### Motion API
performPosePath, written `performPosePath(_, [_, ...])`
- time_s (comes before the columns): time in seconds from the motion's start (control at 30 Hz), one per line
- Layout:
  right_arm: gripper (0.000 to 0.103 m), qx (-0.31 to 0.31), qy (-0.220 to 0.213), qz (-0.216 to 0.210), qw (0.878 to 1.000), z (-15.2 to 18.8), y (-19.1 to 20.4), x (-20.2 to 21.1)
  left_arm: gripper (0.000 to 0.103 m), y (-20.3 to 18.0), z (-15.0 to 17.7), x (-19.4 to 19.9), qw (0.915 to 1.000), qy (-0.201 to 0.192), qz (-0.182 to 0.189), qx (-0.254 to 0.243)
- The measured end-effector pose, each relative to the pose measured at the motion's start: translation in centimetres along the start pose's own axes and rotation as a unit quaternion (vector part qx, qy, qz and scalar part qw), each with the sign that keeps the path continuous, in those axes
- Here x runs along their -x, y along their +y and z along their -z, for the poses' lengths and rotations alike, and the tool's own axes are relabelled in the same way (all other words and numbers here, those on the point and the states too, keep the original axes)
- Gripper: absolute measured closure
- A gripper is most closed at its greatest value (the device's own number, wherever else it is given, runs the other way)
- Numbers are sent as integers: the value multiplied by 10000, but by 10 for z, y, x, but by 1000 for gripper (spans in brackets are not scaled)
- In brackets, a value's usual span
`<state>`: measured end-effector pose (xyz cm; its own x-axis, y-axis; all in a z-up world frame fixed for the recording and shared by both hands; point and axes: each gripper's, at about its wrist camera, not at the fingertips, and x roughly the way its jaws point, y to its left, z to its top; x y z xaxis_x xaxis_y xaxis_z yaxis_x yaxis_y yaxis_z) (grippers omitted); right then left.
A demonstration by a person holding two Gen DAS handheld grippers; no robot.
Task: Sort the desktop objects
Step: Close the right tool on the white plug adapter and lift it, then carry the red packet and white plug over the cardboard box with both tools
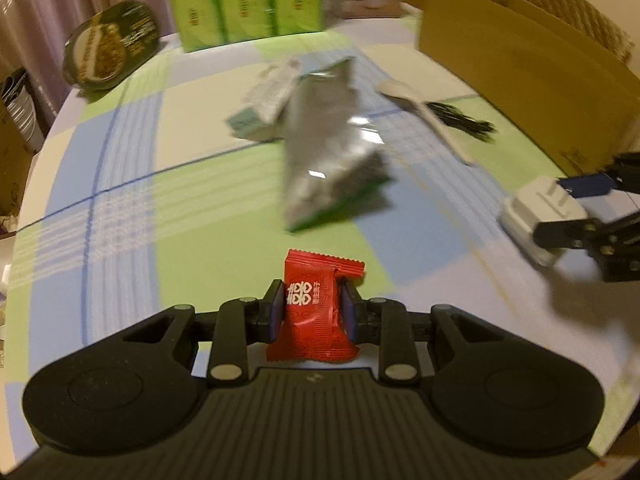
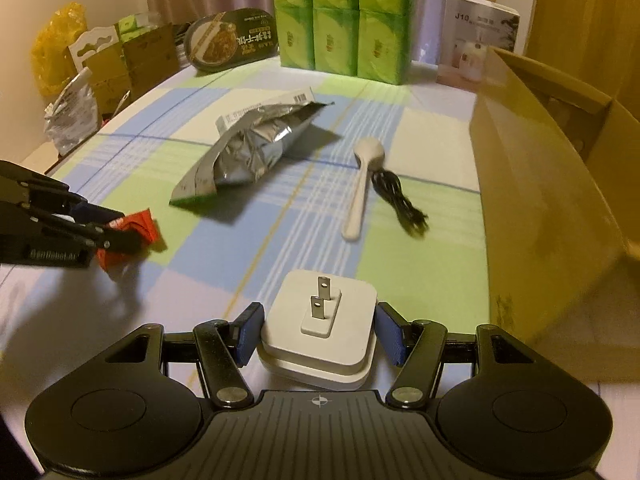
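Gripping: left gripper (image 1: 312, 312) red candy packet (image 1: 316, 312), right gripper (image 2: 318, 334) white charger (image 2: 320, 328).

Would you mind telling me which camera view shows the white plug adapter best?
The right wrist view: the plug adapter sits sharp and central between the fingers, prongs visible. The left wrist view shows it only blurred at the right edge.

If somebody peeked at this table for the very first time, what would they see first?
Probably the bright red candy packet, pinched in the left gripper at the near edge of the checked tablecloth. Next, the white plug with its two metal prongs up, sitting between the right gripper fingers. In the middle of the table lies a shiny silver bag, with a big cardboard box on the right.
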<state>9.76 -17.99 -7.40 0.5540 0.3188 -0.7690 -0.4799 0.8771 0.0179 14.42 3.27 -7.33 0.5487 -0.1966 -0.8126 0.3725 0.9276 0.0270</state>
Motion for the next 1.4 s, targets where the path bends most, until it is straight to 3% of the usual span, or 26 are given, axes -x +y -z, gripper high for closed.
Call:
performPosePath(0.17, [45,-57,17,85,9999,21,-4,14,78,-50,14,17,9997,-130,148,-133])
performPosePath(0.33, [45,-153,5,118,9998,32,-9,23,78,-77,20,22,9995,-188,229,-104])
performPosePath(0.73, [45,-309,-191,128,9993,35,-14,39,78,-87,24,31,9998,-165,116,26])
performPosePath(1.4, [45,-402,-699,182,9966,28,-20,90,78,-110,9,71,9989,-466,27,-11])
